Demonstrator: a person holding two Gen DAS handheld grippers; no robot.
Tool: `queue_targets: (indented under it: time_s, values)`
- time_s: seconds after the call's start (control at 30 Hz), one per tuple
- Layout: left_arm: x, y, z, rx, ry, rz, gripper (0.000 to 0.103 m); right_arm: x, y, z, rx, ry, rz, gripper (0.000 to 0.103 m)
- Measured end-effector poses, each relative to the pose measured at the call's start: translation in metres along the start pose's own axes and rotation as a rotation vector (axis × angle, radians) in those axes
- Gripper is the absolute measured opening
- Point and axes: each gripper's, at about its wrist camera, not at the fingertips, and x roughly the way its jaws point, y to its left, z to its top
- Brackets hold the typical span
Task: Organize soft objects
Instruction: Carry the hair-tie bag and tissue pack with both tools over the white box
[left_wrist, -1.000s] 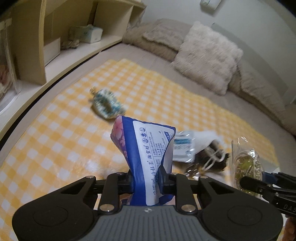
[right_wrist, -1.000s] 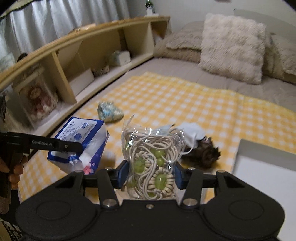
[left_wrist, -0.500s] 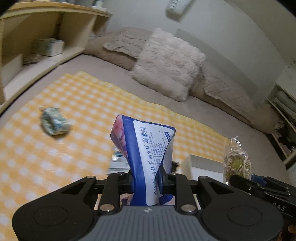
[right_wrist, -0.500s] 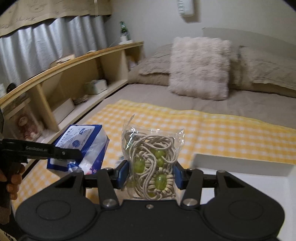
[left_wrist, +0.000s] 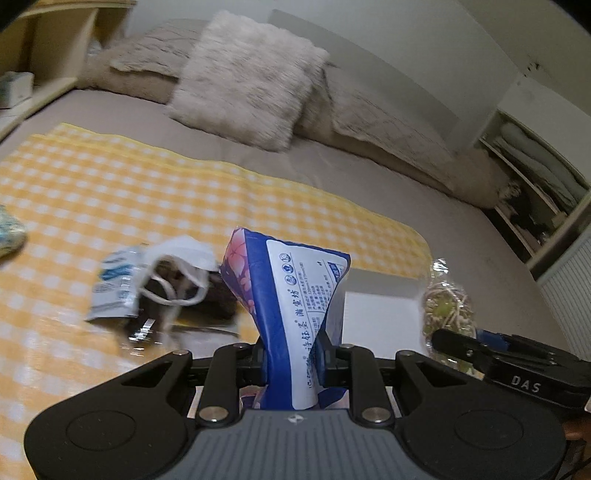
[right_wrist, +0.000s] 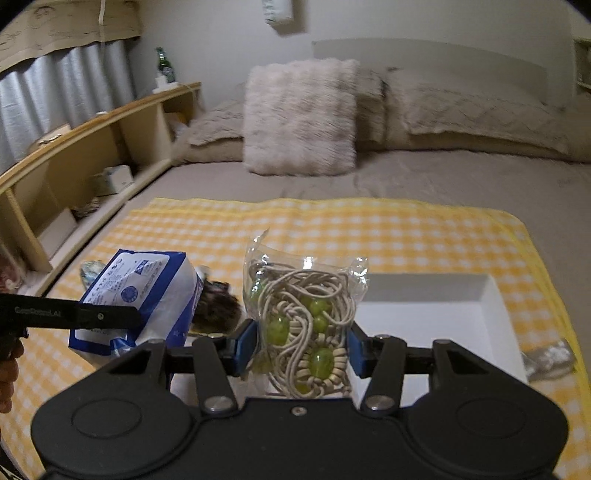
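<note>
My left gripper (left_wrist: 293, 363) is shut on a blue and white tissue pack (left_wrist: 291, 306), which it squeezes at the waist and holds above the checked cloth. The same tissue pack (right_wrist: 140, 295) shows in the right wrist view, at the left. My right gripper (right_wrist: 301, 350) is shut on a clear bag of cream cord with green beads (right_wrist: 306, 325), held upright; that bag (left_wrist: 447, 310) also shows at the right of the left wrist view. A white tray (right_wrist: 436, 314) lies just ahead of it on the cloth.
A white face mask (left_wrist: 181, 266), a printed wrapper (left_wrist: 114, 291) and a dark fuzzy thing (left_wrist: 218, 299) lie on the yellow checked cloth (left_wrist: 110, 192). A patterned pouch (left_wrist: 9, 232) sits at the far left. A furry cushion (right_wrist: 299, 118) and pillows line the bed's head. Wooden shelves (right_wrist: 74, 155) run along the left.
Both grippers have swung rightward across the bed with their loads. The shelves slid out of the left wrist view. The white tray has come into full view ahead of the right gripper.
</note>
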Motion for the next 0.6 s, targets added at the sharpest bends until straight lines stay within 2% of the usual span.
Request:
queue_targets:
  time_s: [0.2, 0.37, 0.53, 0.6]
  values:
    - [0.032, -0.031, -0.011, 0.023, 0.069, -0.019, 0.024, 0.003, -0.02, -0.01, 0.031, 0.061, -0.051, 0.052]
    - [0.065, -0.04, -0.025, -0.05, 0.182, -0.056, 0.024, 0.015, -0.031, -0.022, 0.046, 0.143, -0.071, 0.052]
    - [0.088, -0.052, -0.037, -0.017, 0.204, -0.039, 0.024, 0.026, -0.036, -0.031, 0.056, 0.207, -0.065, 0.052]
    - [0.097, -0.054, -0.043, -0.012, 0.221, -0.026, 0.029, 0.031, -0.038, -0.033, 0.059, 0.23, -0.064, 0.052]
